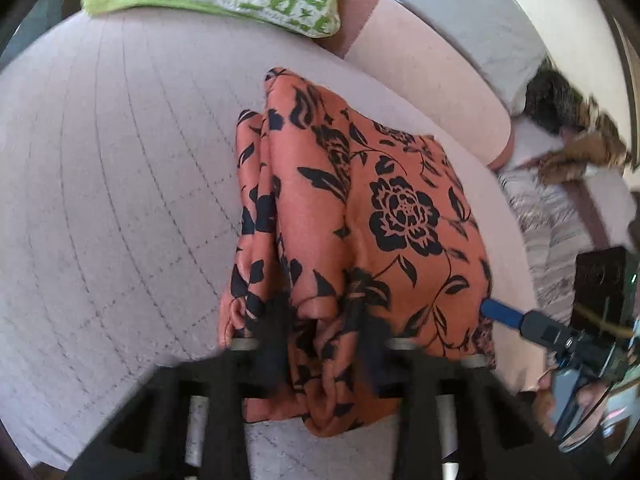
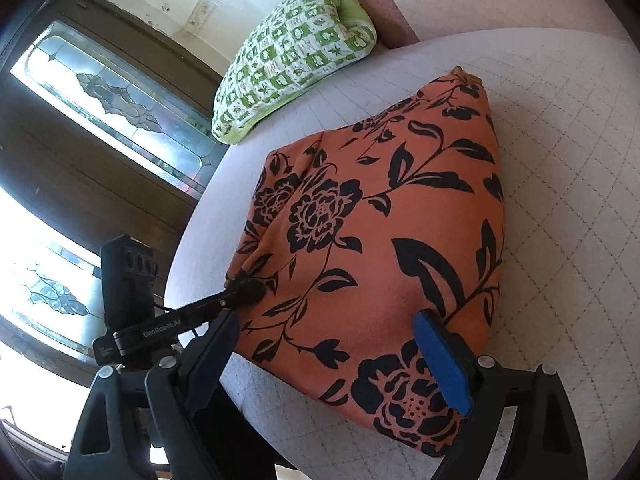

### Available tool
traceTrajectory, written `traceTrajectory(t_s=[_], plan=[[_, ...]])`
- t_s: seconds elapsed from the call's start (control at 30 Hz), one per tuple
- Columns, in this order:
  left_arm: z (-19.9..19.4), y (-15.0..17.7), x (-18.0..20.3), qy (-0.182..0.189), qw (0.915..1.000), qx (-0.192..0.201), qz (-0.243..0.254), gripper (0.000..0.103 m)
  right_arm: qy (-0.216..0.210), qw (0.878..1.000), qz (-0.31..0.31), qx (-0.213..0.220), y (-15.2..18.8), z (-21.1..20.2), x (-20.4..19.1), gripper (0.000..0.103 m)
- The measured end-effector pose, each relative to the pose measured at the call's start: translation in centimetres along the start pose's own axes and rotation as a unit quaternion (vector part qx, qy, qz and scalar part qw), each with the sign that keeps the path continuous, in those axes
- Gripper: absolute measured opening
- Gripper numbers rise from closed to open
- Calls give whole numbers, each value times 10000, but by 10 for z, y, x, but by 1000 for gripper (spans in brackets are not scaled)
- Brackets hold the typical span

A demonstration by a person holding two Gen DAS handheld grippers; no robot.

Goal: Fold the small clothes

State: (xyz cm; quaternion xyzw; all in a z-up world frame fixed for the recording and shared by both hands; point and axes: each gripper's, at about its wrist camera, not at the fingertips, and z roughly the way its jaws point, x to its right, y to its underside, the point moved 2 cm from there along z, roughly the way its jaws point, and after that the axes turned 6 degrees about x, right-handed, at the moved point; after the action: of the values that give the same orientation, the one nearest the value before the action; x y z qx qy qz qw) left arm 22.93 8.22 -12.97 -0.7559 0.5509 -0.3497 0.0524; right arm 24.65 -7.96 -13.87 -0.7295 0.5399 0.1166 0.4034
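Observation:
An orange cloth with black flowers (image 1: 360, 208) lies folded on a pale quilted cushion (image 1: 120, 184). My left gripper (image 1: 324, 320) has its fingers wide apart, with bunched folds of the cloth's near edge between them. In the right wrist view the same cloth (image 2: 380, 240) lies flat. My right gripper (image 2: 332, 344) is open, its blue pads (image 2: 440, 364) straddling the cloth's near edge. The left gripper's fingertip (image 2: 244, 292) touches the cloth's left corner. The right gripper's blue fingertip (image 1: 500, 312) shows at the cloth's right edge in the left wrist view.
A green and white patterned pillow (image 2: 296, 52) lies at the cushion's far end, next to a pink bolster (image 2: 384, 12). A dark wooden door with leaded glass (image 2: 108, 104) stands left of the cushion. Furry and grey items (image 1: 560, 148) lie beyond the cushion's right edge.

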Motion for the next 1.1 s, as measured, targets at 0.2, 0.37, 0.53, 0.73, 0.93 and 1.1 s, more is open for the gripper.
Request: traceTrajectory(t_s=[0.2, 0.37, 0.53, 0.73, 0.93, 1.1], plan=[[-26, -26, 17, -199, 9973, 309, 631, 20, -113, 9999, -65, 9, -2, -6, -9, 90], [8, -13, -12, -416, 9976, -157, 540, 23, -97, 9998, -126, -112, -3, 3, -13, 90], [4, -5, -15, -338, 9987, -58, 365, 30, 53, 9997, -232, -52, -4, 2, -12, 90], [-11, -9, -8, -624, 9974, 144, 322, 46, 119, 9995, 111, -285, 2, 23, 8, 91], [-49, -46, 47, -365, 9876, 1182, 964, 48, -198, 9987, 401, -246, 2, 22, 17, 91], [31, -53, 38, -953, 9897, 228, 1041, 47, -238, 9988, 260, -345, 4, 20, 16, 91]])
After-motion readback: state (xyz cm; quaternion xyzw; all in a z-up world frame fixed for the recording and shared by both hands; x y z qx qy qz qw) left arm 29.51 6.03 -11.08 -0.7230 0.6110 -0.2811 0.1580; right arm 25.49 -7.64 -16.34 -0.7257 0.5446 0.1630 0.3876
